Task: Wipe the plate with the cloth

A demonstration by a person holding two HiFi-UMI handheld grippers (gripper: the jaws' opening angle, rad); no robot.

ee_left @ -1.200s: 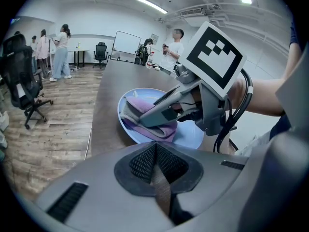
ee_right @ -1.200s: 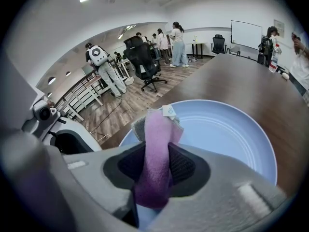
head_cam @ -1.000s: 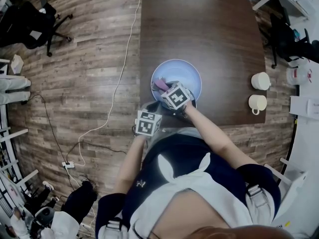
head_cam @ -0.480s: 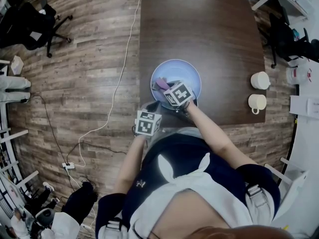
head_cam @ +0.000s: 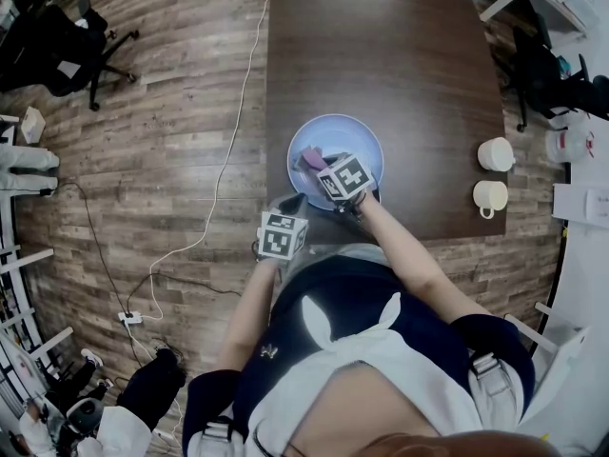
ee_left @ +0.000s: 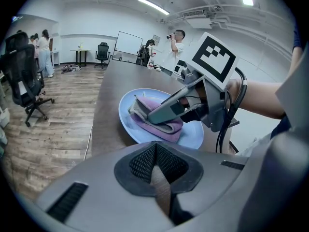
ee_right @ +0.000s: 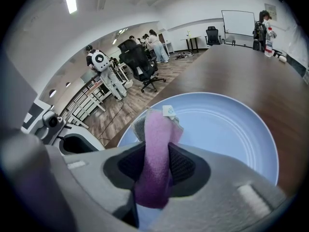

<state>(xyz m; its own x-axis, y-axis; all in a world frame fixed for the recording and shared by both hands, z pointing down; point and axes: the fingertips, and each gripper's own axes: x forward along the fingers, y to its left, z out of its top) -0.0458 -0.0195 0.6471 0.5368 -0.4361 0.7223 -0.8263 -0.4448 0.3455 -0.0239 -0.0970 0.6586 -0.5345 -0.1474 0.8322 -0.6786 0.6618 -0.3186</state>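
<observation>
A light blue plate [head_cam: 357,141] lies near the front edge of the dark wooden table [head_cam: 400,55]. My right gripper [head_cam: 324,169] reaches over its near left part, shut on a folded purple cloth [head_cam: 308,158]. In the right gripper view the cloth [ee_right: 155,144] stands pinched between the jaws, its free end with a white tag resting on the plate [ee_right: 227,124]. From the left gripper view, the right gripper [ee_left: 152,116] presses the cloth [ee_left: 161,128] down onto the plate [ee_left: 193,135]. My left gripper [head_cam: 285,219] hangs at the table's front edge, short of the plate, shut and empty [ee_left: 155,153].
Two white cups [head_cam: 497,154] [head_cam: 491,196] stand at the table's right edge. A white cable [head_cam: 228,150] runs over the wooden floor to the left of the table, and an office chair [head_cam: 67,36] stands farther left. People stand at the room's far end.
My right gripper has rolled a little and crept slightly farther onto the plate with the cloth. The left gripper has stayed where it was.
</observation>
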